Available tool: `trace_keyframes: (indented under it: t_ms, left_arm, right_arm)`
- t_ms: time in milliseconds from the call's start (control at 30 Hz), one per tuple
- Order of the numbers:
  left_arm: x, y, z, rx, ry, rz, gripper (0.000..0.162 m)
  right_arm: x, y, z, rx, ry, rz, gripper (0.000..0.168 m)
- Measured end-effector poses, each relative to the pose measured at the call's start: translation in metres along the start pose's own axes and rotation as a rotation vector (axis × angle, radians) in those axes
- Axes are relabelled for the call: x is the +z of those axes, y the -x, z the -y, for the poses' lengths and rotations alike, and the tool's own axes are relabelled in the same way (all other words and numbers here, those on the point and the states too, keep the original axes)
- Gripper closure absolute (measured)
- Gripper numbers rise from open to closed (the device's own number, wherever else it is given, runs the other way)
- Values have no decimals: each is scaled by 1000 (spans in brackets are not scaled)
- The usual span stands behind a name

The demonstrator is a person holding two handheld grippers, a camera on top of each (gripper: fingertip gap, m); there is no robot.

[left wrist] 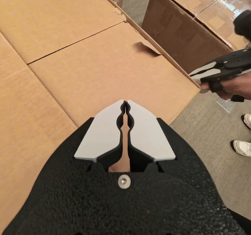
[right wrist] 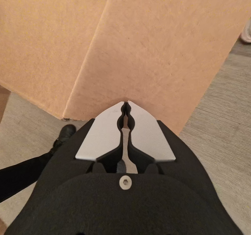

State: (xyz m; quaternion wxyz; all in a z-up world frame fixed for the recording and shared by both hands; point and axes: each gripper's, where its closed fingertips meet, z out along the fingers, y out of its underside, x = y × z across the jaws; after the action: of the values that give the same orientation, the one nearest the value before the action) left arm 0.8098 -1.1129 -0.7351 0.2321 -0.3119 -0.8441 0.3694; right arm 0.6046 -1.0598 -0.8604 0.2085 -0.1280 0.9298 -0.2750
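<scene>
A large brown cardboard box [left wrist: 95,72] fills the left wrist view, its top flaps meeting at a dark seam [left wrist: 76,43]. My left gripper [left wrist: 125,101] is shut and empty, held just above the near flap. My right gripper [right wrist: 125,102] is shut, its tips at the lower edge of a cardboard flap [right wrist: 149,51]; I cannot tell whether they pinch it. It also shows in the left wrist view [left wrist: 190,75], held by a hand [left wrist: 233,91] at the box's right edge near the corner.
A second cardboard box [left wrist: 183,35] stands behind on the right, its top under clear film [left wrist: 217,4]. Grey carpet [right wrist: 217,119] surrounds the boxes. White shoes [left wrist: 243,149] stand at the right. A black shoe [right wrist: 67,131] and dark leg are below the flap. My hands' fingertips stand some 25 cm from each other. Measured from the fingertips, the dark seam [left wrist: 76,43] is 20 cm or so from the left gripper and 30 cm from the right.
</scene>
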Motion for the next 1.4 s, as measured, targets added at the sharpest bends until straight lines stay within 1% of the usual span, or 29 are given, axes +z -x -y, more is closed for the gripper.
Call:
trace_keyframes:
  t_ms: [67,133,233,300,367,467,567,633,767,867,933,1033,1133,1267,1333,1400]
  left_arm:
    - [-2,4,-4,2,3,9,162]
    - [-5,7,-5,-4,2,17,162]
    - [-8,10,-4,-8,-7,26,162]
    - [-8,12,-6,-8,1,36,162]
    - [-11,12,-6,-7,9,43,162]
    - [-20,17,-5,8,14,70,162]
    - [-34,25,-4,-8,3,97,162]
    - [-45,32,-6,-16,4,117,162]
    - [-72,44,-14,-41,-1,172,162]
    - [-94,48,-23,-61,-2,210,162]
    - [-107,48,-27,-68,-7,232,162]
    - [-124,50,-36,-96,-27,251,162]
    - [-131,48,-51,-93,-40,243,162]
    - [-144,48,-71,-38,-20,219,162]
    - [-151,54,-81,-30,-16,212,162]
    - [-158,63,-90,-28,-9,208,162]
  right_arm:
    - [12,11,0,-9,3,49,168]
    - [20,16,0,-18,0,52,168]
    - [21,16,0,-4,-12,59,168]
    - [19,14,0,-38,13,48,168]
    - [16,8,0,-119,63,6,168]
    - [4,-3,0,-233,133,-102,168]
    - [-16,-12,8,-226,112,-176,168]
    - [-32,-11,16,-205,83,-191,168]
    - [-66,7,38,-196,46,-194,168]
    - [-85,39,62,-185,-24,-153,166]
    - [-91,68,75,-186,-57,-111,157]
    - [-87,120,86,-165,-92,-41,138]
    - [-68,182,87,-127,-100,55,128]
    - [-22,262,76,-79,-83,181,124]
    - [1,288,73,-78,-74,200,121]
    - [21,300,70,-79,-55,177,120]
